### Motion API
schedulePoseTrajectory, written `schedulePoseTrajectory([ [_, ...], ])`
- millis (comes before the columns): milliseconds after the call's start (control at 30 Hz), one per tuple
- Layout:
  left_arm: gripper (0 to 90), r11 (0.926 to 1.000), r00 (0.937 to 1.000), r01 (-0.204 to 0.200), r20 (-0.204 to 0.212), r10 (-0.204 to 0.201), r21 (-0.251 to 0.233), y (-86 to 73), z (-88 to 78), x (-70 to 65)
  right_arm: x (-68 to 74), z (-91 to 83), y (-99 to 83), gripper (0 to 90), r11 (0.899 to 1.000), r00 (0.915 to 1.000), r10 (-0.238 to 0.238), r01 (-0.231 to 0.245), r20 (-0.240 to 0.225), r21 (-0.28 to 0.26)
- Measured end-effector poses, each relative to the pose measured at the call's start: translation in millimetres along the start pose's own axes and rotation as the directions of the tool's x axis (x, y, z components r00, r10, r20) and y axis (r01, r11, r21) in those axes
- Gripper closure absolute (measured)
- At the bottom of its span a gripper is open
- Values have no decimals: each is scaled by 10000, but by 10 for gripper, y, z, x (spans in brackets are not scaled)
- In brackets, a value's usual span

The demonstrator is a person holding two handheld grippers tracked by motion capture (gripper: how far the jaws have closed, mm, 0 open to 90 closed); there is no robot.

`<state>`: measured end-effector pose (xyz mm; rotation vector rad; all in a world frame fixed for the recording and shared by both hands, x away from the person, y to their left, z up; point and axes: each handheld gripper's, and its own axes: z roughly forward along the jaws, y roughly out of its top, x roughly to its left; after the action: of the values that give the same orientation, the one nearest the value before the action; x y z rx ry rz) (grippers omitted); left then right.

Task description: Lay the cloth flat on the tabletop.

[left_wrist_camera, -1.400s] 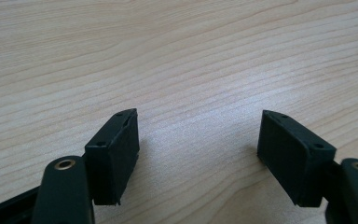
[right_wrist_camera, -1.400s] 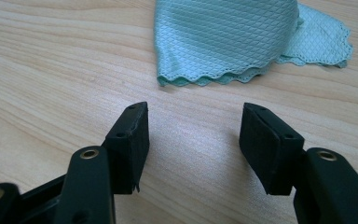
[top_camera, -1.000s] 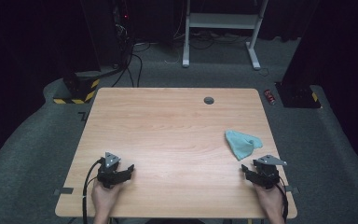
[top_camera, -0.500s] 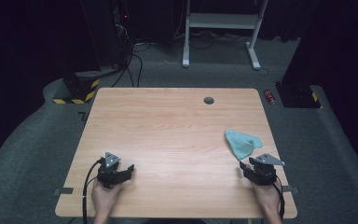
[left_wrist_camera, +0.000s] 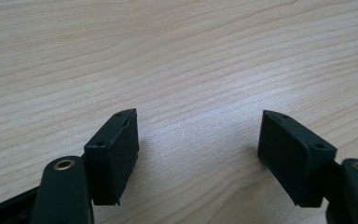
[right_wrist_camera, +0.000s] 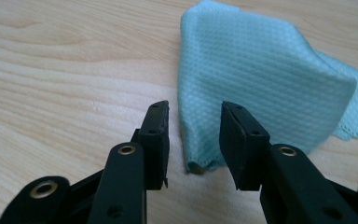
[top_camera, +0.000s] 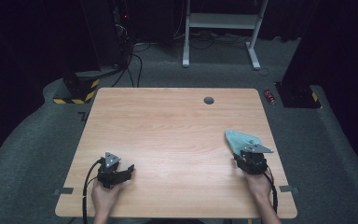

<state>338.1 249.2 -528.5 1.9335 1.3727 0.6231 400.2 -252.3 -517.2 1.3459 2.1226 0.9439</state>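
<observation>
The right gripper has edged forward since a second ago, its jaws now narrowed around the near corner of the cloth without yet pinching it. That pale teal, fine-woven cloth lies crumpled near the bench's right edge. The left gripper rests with jaws wide apart over bare woodgrain, open room ahead.
</observation>
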Motion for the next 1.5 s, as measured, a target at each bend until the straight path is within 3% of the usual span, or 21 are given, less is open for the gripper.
schedulePoseTrajectory([
  [200,291,10000,10000,-4,3,4,5,0,0,0,50,60,95,638,9995,9993,-273,277,269,-138],
  [300,291,10000,10000,18,10,-18,8,0,0,-1,45,103,118,651,9995,9989,-322,320,333,65],
  [500,290,10000,10000,17,21,-17,19,0,-1,-1,41,174,146,770,9985,9982,-453,440,388,314],
  [567,290,10000,10000,12,21,-12,21,0,-1,-1,30,174,148,864,9983,9981,-493,482,357,321],
  [767,289,10000,10000,11,21,-11,19,0,-1,-1,21,174,160,889,9982,9988,-455,447,187,392],
  [867,289,10000,10000,12,21,-12,19,-1,-1,-1,26,163,157,894,9986,9992,-387,388,-33,354],
  [1233,285,10000,10000,-20,33,20,30,0,-1,0,323,130,195,896,9978,9893,-652,635,-1309,-170],
  [1267,285,10000,10000,-21,27,20,29,0,-1,-1,401,130,209,896,9968,9841,-788,755,-1595,-268],
  [1433,285,10000,10000,-21,25,21,30,0,-1,-1,597,133,232,896,9928,9721,-1191,1136,-2021,-384],
  [1500,285,10000,10000,-16,31,16,27,0,0,-1,744,140,244,896,9891,9593,-1461,1377,-2416,-516],
])
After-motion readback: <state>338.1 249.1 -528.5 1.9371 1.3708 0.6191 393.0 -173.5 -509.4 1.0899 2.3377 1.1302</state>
